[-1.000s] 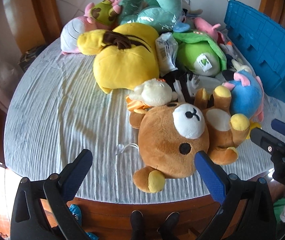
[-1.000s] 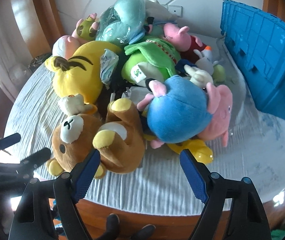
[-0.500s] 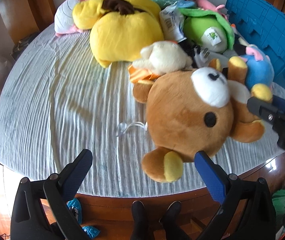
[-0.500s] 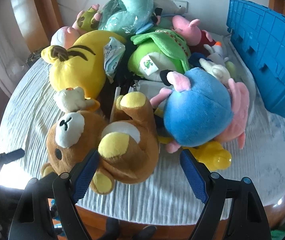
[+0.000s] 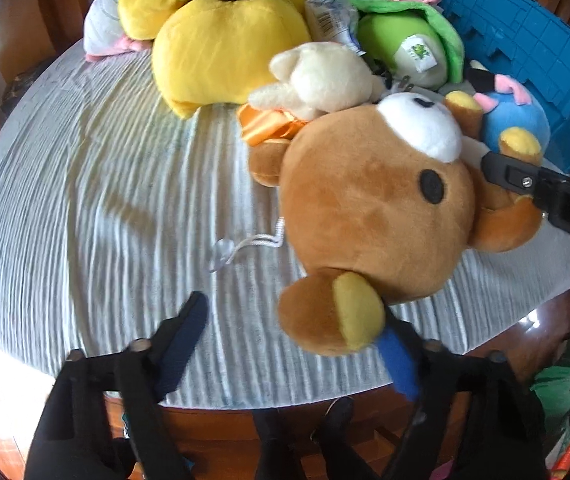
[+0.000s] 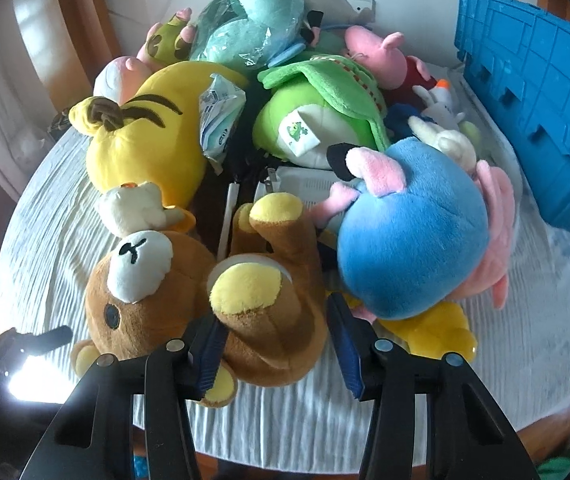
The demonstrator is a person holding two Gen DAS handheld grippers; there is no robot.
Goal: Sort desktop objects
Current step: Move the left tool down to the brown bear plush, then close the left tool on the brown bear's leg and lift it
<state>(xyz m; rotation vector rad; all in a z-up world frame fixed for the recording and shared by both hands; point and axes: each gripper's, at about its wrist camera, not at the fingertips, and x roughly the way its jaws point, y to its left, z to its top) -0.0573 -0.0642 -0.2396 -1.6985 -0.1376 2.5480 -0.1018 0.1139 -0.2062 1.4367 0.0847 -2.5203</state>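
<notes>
Item: brown bear plush (image 6: 189, 292), lying on its back at the near edge of the round tabletop (image 5: 85, 184), which is covered in a ribbed pale cloth; head toward the left hand's side, legs toward the heap of other soft toys. Neighbours: cream plush (image 5: 321, 76) touching its head, blue round plush (image 6: 413, 236) against its raised foot, yellow plush (image 5: 221, 44) behind, blue crate (image 6: 533, 100) well apart at the far right. Right tool (image 6: 277, 348): jaws have just been closing, and now the pads press either side of the bear's lower body below the yellow-soled foot; clamped on it, by the look of it. Left tool (image 5: 293, 336): jaws have also just been closing; one pad sits under the bear's ear, the other stands clear over bare cloth, so nothing is gripped yet. Handling, as judged: light, soft, compressible, not fragile; pile fabric gives good friction but the stuffing yields, so a shallow pinch may slip. Best holds: an ear, a limb, or the narrow waist. A white hanging cord with clear suction cup (image 5: 221, 252) trails from the head and may snag.
</notes>
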